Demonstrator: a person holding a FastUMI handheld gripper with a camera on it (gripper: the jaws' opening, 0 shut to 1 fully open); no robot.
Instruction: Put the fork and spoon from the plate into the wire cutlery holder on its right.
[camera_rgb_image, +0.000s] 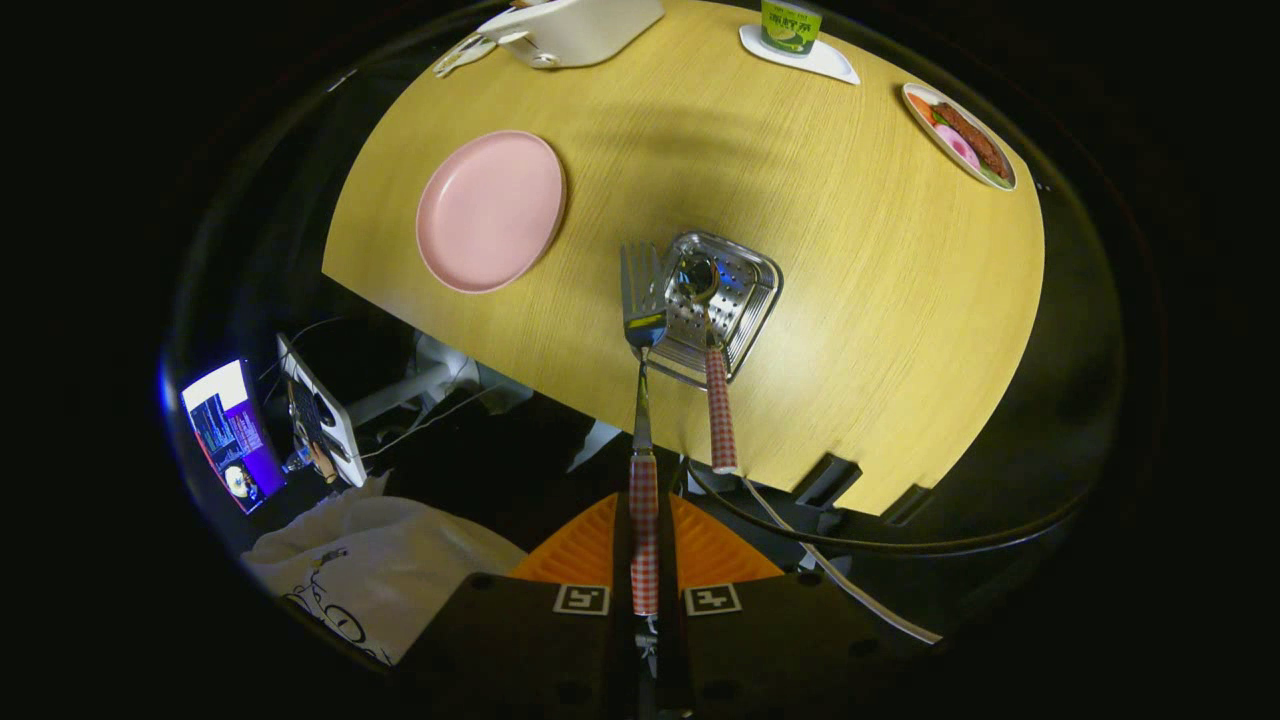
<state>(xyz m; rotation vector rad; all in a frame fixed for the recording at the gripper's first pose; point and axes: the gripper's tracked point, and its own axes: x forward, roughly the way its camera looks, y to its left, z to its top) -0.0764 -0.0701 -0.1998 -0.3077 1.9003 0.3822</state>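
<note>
Our gripper (644, 560) pinches the fork (641, 330) by its handle, tines ahead, just beside the holder (745, 300) near the table's (880, 300) edge.

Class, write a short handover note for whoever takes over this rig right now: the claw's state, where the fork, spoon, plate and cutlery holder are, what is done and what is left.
Claw: shut on the fork, gripping its checked handle, tines pointing ahead at the near-left edge of the cutlery holder.
Spoon: already in the holder, bowl down inside, checked handle leaning out toward the claw.
Pink plate: to the holder's left on the wooden table, no cutlery on it.
Done: spoon placed, fork lifted off the plate.
Left: bring the fork over the holder, lower it in beside the spoon, release.
</note>
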